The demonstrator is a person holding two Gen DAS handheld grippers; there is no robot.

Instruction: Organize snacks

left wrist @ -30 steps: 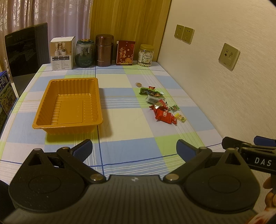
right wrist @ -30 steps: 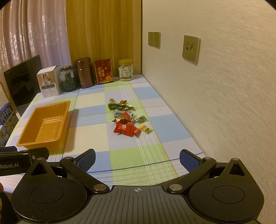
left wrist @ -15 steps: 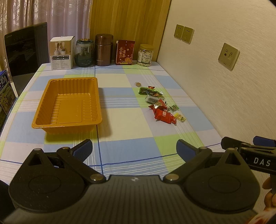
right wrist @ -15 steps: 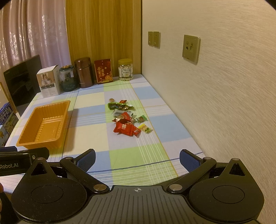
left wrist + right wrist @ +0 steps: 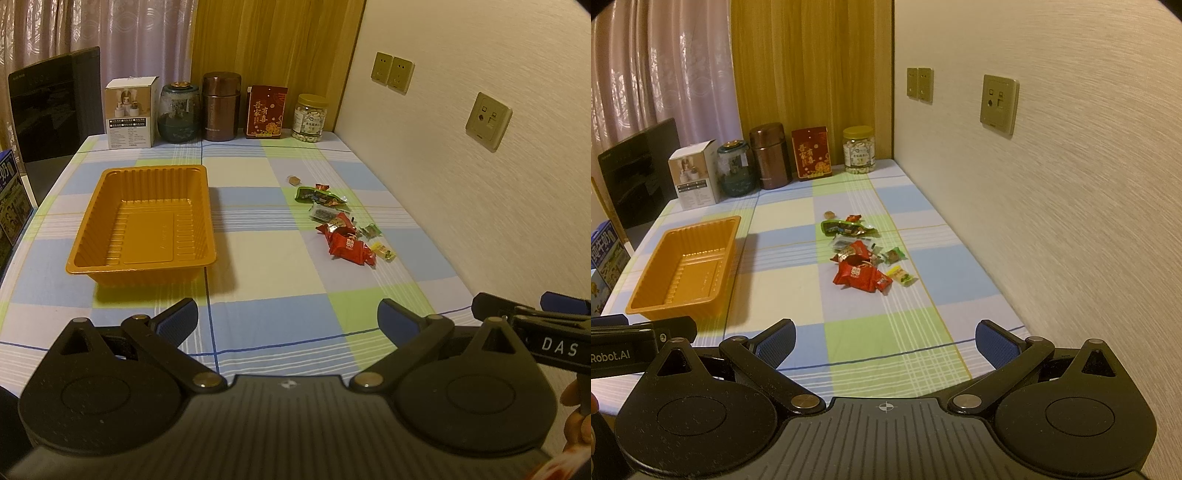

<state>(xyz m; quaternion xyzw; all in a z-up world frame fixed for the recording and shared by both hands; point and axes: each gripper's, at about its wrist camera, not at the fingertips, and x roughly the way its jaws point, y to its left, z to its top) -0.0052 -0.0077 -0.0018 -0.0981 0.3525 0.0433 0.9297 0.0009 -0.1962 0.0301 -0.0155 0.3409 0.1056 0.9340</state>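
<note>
Blue pads sit on the two fingers of the left gripper [image 5: 287, 314], and the fingers are spread wide apart with nothing between them. It hangs over the near edge of the table [image 5: 258, 332], which has a checked cloth of blue, green and cream squares. The right gripper [image 5: 884, 338] looks the same: its fingers are wide apart too, and it holds nothing. Each gripper shows at the side of the other one's view, so they are side by side at the near end of the table. A bit of a hand [image 5: 576, 417] shows at the right edge of the left view.

Farther out on the left is an orange tray [image 5: 142, 264]. It has ribbed walls and nothing inside it.

The snacks [image 5: 862, 258] lie in a small heap on the cloth, well to the right of the tray and closer to the wall. A red packet [image 5: 858, 277] is nearest, with a small yellow one [image 5: 903, 275] just beside it. Behind them is a long green packet [image 5: 846, 227], and one small brown sweet [image 5: 829, 214] lies a little apart.

At the far end stand a white box [image 5: 129, 112], a dark glass jar [image 5: 179, 112], a brown flask [image 5: 221, 107], a red box [image 5: 266, 112] and a jar with a yellow lid [image 5: 310, 118], all in a row.
</note>
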